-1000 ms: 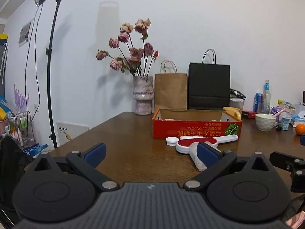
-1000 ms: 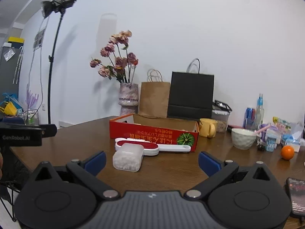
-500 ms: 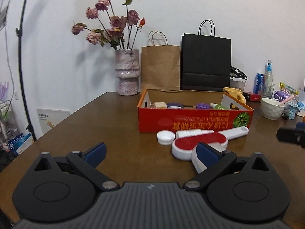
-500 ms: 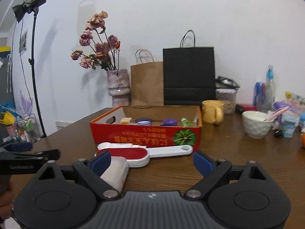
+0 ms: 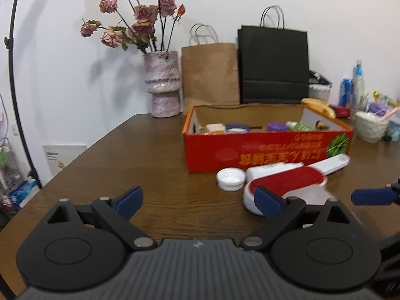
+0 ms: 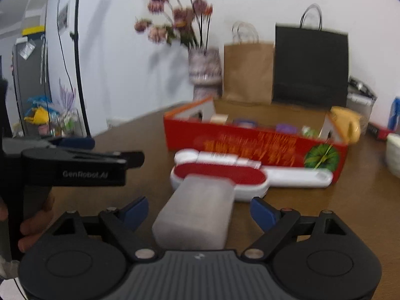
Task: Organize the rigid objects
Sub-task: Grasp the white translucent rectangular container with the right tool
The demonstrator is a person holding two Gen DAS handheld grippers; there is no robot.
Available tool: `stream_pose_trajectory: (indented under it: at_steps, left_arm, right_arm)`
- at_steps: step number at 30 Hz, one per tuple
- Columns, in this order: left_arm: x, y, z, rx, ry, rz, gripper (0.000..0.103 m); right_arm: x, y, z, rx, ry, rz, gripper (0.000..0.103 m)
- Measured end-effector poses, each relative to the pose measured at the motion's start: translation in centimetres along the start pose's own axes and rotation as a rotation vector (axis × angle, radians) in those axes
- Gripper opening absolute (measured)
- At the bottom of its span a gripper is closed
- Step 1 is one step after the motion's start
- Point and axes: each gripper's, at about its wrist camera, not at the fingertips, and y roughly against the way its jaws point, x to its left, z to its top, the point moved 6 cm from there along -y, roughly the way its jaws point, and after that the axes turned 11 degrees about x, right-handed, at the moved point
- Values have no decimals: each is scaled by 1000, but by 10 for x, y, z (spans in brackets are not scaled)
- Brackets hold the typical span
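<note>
Several small items already lie in the red box near the table's far edge. Outside it remain a white cap, a lint brush and a frosted container, which sits between the right gripper's spread fingers, ungripped. The left gripper is also spread, empty.

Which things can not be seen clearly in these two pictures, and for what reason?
- Red box contents: near wall hides all but their tops, both views.
- Frosted container: contents unreadable, right wrist view blurred; mostly hidden behind the left gripper's finger in the left view.
- Box print: blurred.
- Right gripper: contact with container unclear.
</note>
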Motion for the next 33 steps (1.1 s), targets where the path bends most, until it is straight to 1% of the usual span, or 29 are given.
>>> stream_pose_trajectory:
  at_steps: [2,3,6,8,9,10,11,12,14,16,18,19,20,21,22,23,24,26,28,30,32,33]
  left_arm:
    - [3,-3,-1,10,22,15,98]
    - [5,-2,-2,14,37,11,98]
    - [7,5,-5,10,57,-9,98]
    - [4,11,-8,12,57,-34,98]
    - [2,14,-10,18,61,-55,98]
    - [0,17,-12,27,67,-89,98]
    - [-4,19,-15,40,77,-142,98]
    - [-8,20,-17,53,86,-190,98]
    - [-17,21,-21,81,99,-253,96]
    - [-28,19,-23,99,92,-269,87]
    - [-38,14,-25,120,87,-289,81]
    - [-41,12,-26,130,105,-293,75]
    - [-43,10,-27,150,124,-294,69]
    - [-45,7,-28,176,125,-304,53]
    - [-47,5,-30,207,126,-312,43]
    - [-48,3,-32,233,132,-314,41]
    - [-47,3,-36,249,144,-313,40]
    - [-51,9,-42,254,134,-323,40]
    - [-56,18,-44,237,114,-335,39]
    - [-57,28,-41,205,112,-331,40]
    - [-57,36,-32,160,117,-345,44]
    - [-58,37,-27,148,120,-353,50]
  right_arm:
    - [7,-10,-3,36,19,-25,74]
    - [7,-10,-3,34,17,-27,70]
    - [2,-3,-6,25,-14,6,68]
    - [-1,5,-13,34,0,33,68]
    - [0,10,-17,38,25,59,68]
    - [3,16,-22,53,70,102,68]
    - [6,22,-28,62,109,138,68]
    - [9,26,-31,69,131,159,68]
    - [14,35,-37,69,160,184,68]
    - [16,40,-42,62,178,182,68]
    - [14,44,-46,62,180,173,68]
    - [12,47,-47,58,174,170,67]
    - [8,50,-47,53,166,166,67]
    - [4,53,-47,49,151,154,67]
    - [-1,55,-48,44,136,137,67]
    - [-7,58,-48,38,115,117,68]
    - [-13,60,-48,34,88,98,68]
    - [-28,61,-49,27,28,62,68]
    - [-40,62,-51,15,-13,33,68]
    - [-48,64,-52,5,-25,1,68]
    - [-51,67,-52,-10,-15,-8,68]
    - [-52,67,-52,-11,-11,-10,69]
